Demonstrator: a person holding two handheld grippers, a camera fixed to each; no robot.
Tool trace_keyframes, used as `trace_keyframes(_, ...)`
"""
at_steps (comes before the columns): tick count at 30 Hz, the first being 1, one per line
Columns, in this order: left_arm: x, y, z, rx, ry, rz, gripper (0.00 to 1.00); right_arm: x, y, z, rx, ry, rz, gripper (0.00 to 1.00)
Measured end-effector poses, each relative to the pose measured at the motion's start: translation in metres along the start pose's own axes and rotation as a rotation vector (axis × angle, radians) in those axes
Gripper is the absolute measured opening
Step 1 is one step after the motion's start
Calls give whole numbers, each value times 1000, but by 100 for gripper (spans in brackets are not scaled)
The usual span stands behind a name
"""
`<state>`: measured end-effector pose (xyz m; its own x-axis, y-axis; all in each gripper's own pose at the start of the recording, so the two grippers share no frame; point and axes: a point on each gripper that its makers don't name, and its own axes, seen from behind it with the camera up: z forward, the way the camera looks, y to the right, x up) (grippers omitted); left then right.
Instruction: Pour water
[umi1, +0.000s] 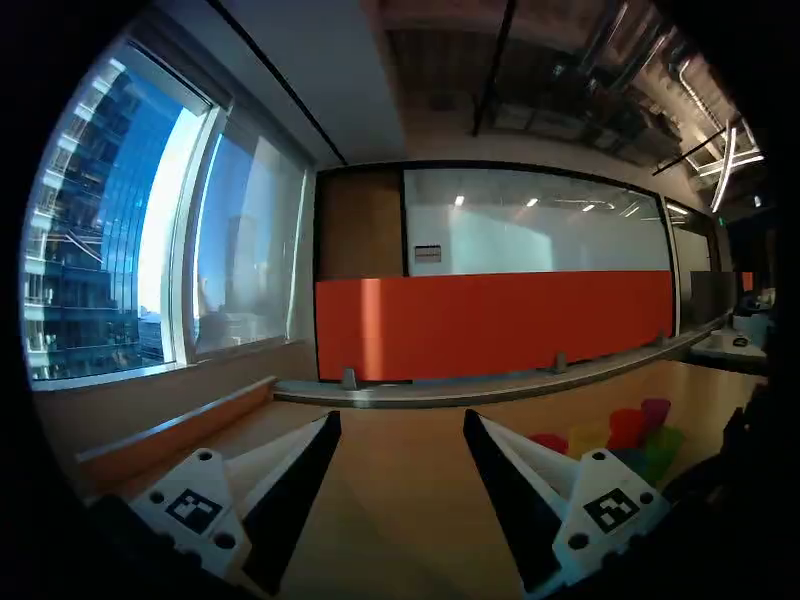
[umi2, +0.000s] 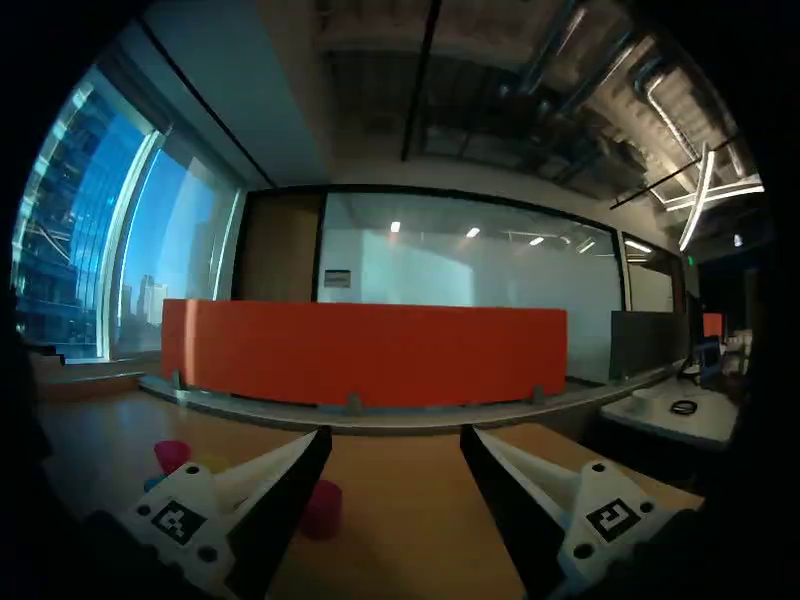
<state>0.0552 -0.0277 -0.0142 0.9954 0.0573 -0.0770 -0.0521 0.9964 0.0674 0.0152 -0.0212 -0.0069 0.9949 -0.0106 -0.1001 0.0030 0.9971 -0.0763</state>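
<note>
Right gripper view: magenta cup (umi2: 324, 510) seemingly upright.

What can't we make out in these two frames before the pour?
- Left gripper view: the coloured cups are partly behind a finger of the open left gripper, so their count and contents are unclear.
- Right gripper view: the magenta cup is half hidden by a finger of the open right gripper; its inside is unseen.
- Right gripper view: the items on the side desk are too small and dark to identify.
</note>
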Motion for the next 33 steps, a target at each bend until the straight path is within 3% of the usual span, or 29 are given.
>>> trace_keyframes(8, 2, 2, 1, 18, 39, 18, 91, 5, -3, 1, 5, 13, 25, 99)
trace_keyframes(20, -34, 10, 5, 10, 19, -14, 91, -5, 0, -7, -25, -7, 13, 99)
trace_keyframes(33, -72, 29, 9, -25, -23, -22, 91, -11, 8, -7, -44, -29, 25, 99)
